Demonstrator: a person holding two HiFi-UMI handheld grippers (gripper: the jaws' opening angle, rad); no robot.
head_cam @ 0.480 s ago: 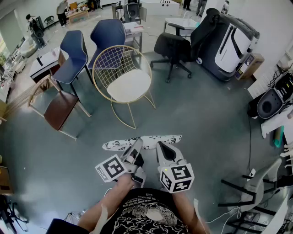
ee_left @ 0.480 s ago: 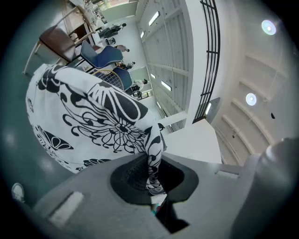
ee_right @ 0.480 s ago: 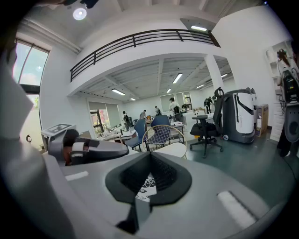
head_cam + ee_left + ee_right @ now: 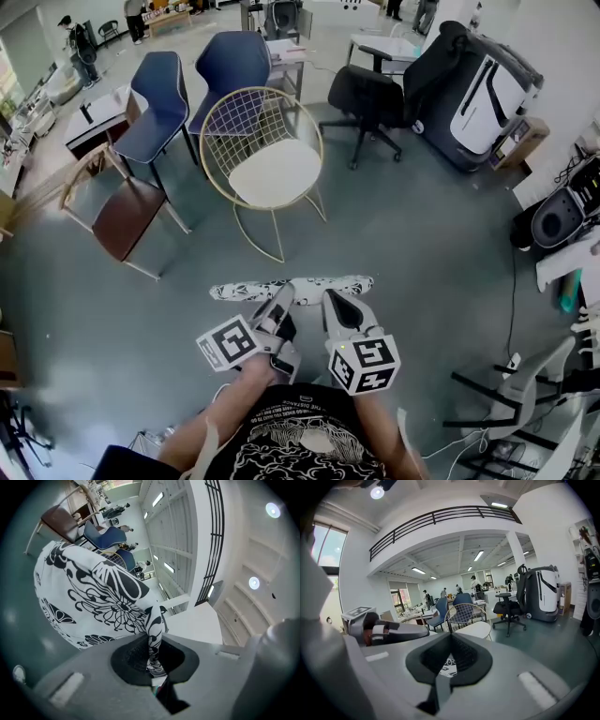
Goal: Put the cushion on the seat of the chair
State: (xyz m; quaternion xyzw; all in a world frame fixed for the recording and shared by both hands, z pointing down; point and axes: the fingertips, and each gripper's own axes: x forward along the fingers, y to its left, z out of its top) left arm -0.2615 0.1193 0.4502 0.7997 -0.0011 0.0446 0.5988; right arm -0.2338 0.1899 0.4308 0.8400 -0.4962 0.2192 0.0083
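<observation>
The black-and-white patterned cushion (image 4: 302, 287) sits at lower centre of the head view as a thin, level strip. Both grippers hold it by its near edge. The left gripper (image 4: 281, 302) has its jaws closed on a fold of the cloth, and the right gripper (image 4: 336, 305) has its jaws closed on a corner of it. Above the cushion is a wide band of bare grey floor (image 4: 394, 239), then the gold wire chair (image 4: 246, 120) with its white seat (image 4: 275, 172). A brown chair (image 4: 122, 220) stands near the wire chair's left rim, and a black office chair (image 4: 370, 98) is apart at upper right.
</observation>
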